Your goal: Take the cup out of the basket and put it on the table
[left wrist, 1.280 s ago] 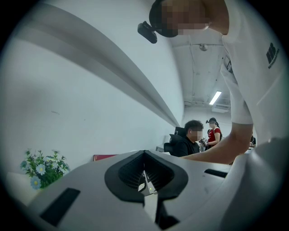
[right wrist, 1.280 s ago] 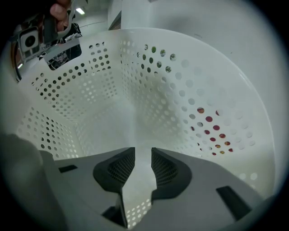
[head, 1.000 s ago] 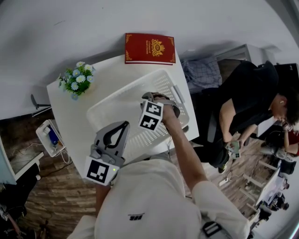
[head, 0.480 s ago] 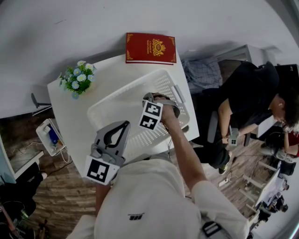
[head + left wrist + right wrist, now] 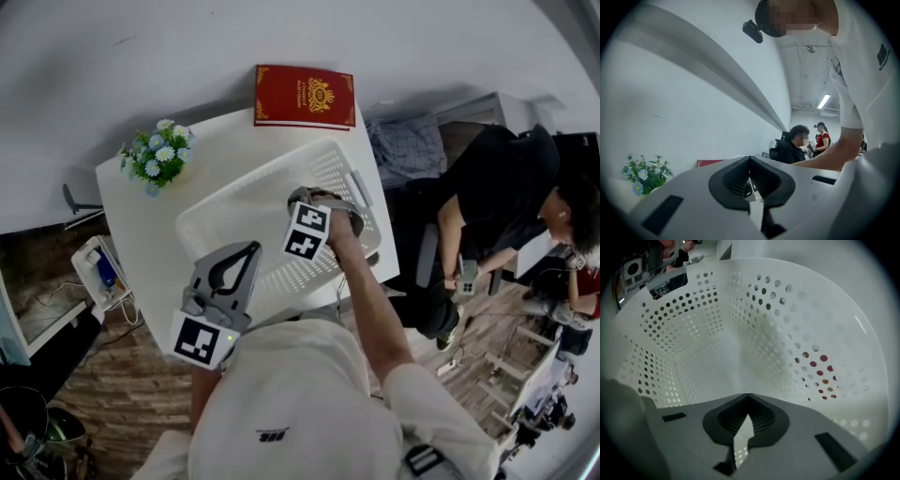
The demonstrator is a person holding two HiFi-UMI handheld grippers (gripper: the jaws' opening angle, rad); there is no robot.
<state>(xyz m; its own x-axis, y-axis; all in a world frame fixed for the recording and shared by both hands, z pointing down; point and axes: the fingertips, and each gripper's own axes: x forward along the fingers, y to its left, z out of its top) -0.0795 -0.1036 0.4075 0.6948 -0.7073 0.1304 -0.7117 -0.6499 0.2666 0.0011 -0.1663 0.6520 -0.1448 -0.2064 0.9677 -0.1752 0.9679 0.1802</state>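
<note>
Looking for the cup: not found in any view. Reading the right gripper (image 5: 748, 394) as down inside the white basket (image 5: 246, 202), tips touching, nothing clamped between them. Ahead of it, only bare perforated floor and walls, plus red of the book (image 5: 304, 97) through the holes on one side. From the head view, can't check the patch of basket floor under that gripper and its marker cube (image 5: 305, 232), so can't rule out a cup hidden there. Same closed-up, empty state for the left gripper (image 5: 251, 247): parked outside, just beside the basket's near-left wall, aimed across the table (image 5: 136, 220) toward the far wall rather than at any target. Nothing cup-like on the free tabletop either, just flowers (image 5: 155, 159) at the far-left corner and the book at the far edge. Judging progress: no grasp, no lift, no placement visible, so either pre-pick with the target out of sight, or not really under way. Left to do, as far as can be judged: locate cup, open up, clamp, lift clear of the rim, set down on open table left of the basket.
</note>
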